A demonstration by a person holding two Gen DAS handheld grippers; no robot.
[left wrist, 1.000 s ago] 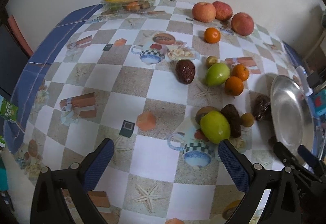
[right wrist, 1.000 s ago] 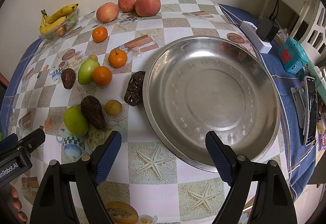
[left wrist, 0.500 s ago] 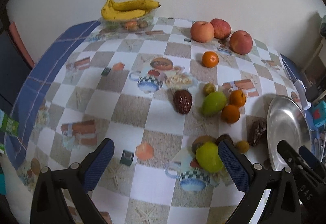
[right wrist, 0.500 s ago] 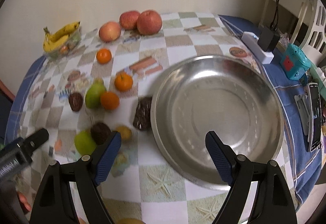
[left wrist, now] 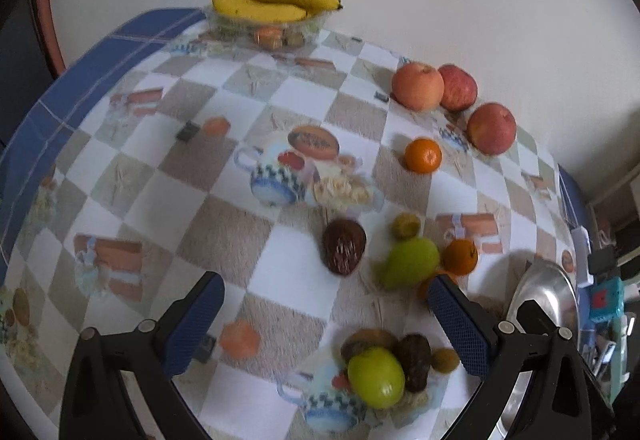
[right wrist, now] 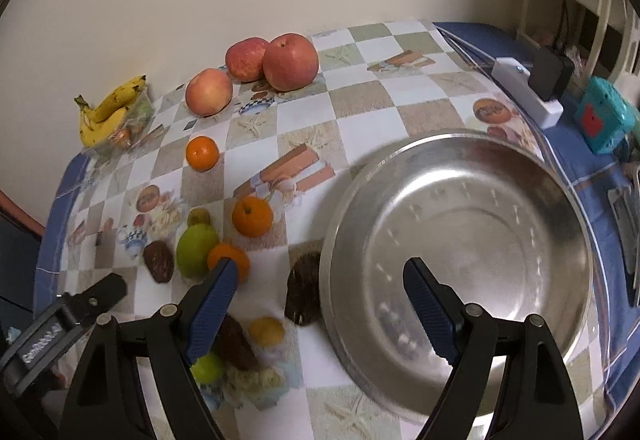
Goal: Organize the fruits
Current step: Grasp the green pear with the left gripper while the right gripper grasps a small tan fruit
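Fruit lies scattered on a checkered tablecloth. Three apples (left wrist: 418,86) (right wrist: 290,62) sit at the back, oranges (left wrist: 423,155) (right wrist: 253,216) nearer. Green pears (left wrist: 408,262) (left wrist: 376,376), brown avocados (left wrist: 344,252) (right wrist: 302,294) and small yellow fruits (right wrist: 266,330) lie mid-table. Bananas (left wrist: 272,0) rest on a clear box at the far left. A large empty steel plate (right wrist: 460,240) is on the right. My left gripper (left wrist: 324,320) is open and empty above the table. My right gripper (right wrist: 316,296) is open and empty, over the plate's left rim.
A white power strip with a black adapter (right wrist: 528,88), a teal toy (right wrist: 604,116) and a phone (right wrist: 628,232) lie on the blue cloth border at the right. A wall runs behind the table. A chair (right wrist: 592,4) stands at the far right.
Both grippers have risen and pulled back from the table, so the fruit and plate look lower and farther. Jaws stay open. Nothing on the table has moved.
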